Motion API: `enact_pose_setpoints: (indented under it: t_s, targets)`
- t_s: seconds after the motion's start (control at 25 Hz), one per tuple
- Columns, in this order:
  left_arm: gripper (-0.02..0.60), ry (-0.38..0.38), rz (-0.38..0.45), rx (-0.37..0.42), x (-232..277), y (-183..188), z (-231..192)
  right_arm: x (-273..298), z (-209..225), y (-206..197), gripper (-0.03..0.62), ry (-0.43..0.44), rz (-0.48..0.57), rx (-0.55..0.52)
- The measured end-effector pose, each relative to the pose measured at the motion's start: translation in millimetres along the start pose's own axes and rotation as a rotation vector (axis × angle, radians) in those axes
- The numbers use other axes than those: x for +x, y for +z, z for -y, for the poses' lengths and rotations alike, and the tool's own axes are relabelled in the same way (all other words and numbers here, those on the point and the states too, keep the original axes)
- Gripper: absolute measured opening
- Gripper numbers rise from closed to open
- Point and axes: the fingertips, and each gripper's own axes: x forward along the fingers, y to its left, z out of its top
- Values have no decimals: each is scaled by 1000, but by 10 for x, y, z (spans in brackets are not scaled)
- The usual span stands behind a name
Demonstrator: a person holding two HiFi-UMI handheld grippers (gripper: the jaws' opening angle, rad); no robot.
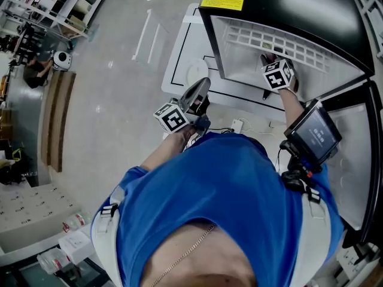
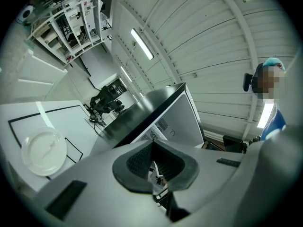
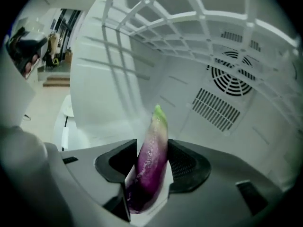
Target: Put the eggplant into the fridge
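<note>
A purple eggplant (image 3: pixel 150 167) with a green tip stands between the jaws of my right gripper (image 3: pixel 151 162), which is shut on it. That gripper (image 1: pixel 276 70) is inside the open fridge (image 1: pixel 287 34), just below the white wire shelf (image 1: pixel 275 43). The fridge's white back wall with a round fan grille (image 3: pixel 232 74) lies ahead of the eggplant. My left gripper (image 1: pixel 194 97) hangs outside the fridge, over the white table, held near the body. Its jaws (image 2: pixel 154 167) are shut with nothing between them.
A white plate (image 2: pixel 43 151) rests on the white table (image 1: pixel 185 46) left of the fridge. The fridge door (image 1: pixel 353 154) stands open at the right. A screen device (image 1: pixel 314 133) hangs at my right side. Shelving (image 1: pixel 54 2) stands far left.
</note>
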Motion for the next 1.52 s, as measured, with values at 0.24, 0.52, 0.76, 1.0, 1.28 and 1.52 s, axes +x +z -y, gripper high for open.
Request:
enact_pose_setpoints:
  t_s: [0.24,0.52,0.76,1.0,1.28,1.52]
  targets:
    - [8,26,29,21,-118,77,44,159,-53,-9,209,-12,-63,-359]
    - [8,69,75,20,-316,177,94,270,-161,-88,209,48,-103,-615]
    - [8,97,113,32,-430,258,153,321,-143,-72,209,90,-102,-657]
    - [8,123,142,39,-565,306,136,401,-214,-96,209,144,-105,-666]
    - [8,146,167,45,-609,360,80,556,-194,-115,209,194,-109,-650]
    - [8,159,170,46,-625,384,-70,747,-220,-188,209,226,-138,-634]
